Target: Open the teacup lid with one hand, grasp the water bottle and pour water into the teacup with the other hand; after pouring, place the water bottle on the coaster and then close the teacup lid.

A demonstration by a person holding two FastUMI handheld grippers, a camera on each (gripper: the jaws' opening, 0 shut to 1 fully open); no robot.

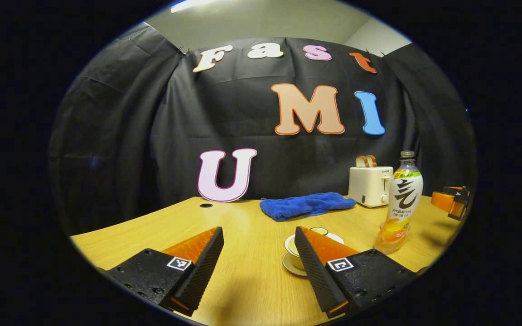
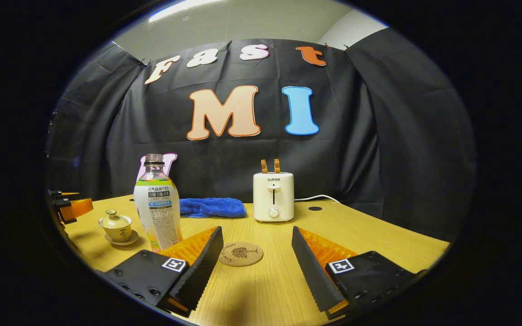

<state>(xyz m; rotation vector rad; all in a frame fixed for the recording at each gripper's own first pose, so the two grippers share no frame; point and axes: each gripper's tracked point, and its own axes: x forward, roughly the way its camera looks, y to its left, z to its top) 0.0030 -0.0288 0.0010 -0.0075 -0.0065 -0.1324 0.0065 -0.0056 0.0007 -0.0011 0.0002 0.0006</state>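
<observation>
Left gripper (image 1: pixel 258 242): fingers apart, nothing between them, bare wooden table (image 1: pixel 252 271) under the gap. Its right finger covers part of the teacup (image 1: pixel 293 246) at 5 o'clock; lid (image 1: pixel 320 230) is on, mostly hidden. Blue towel (image 1: pixel 306 204) past it near centre. Toaster (image 1: pixel 369 185) with bread slices at 3 o'clock. Water bottle (image 1: pixel 401 203) just right of the cup, uncapped, upright. Right gripper (image 1: pixel 452 201) at the far 3 o'clock edge, cut off.

Right gripper view: left gripper (image 2: pixel 70 207) at the 9 o'clock edge, cut off. Teacup (image 2: pixel 117 227) with lid (image 2: pixel 114 217) on, on a saucer, at 8 o'clock. Water bottle (image 2: pixel 157 206) beside it; label print too small to make out. Coaster (image 2: pixel 241 254) lies flat, partly behind the left finger. Right gripper (image 2: pixel 257 240): fingers apart, holding nothing. Toaster (image 2: pixel 273 195) near centre, cord running off right.
</observation>
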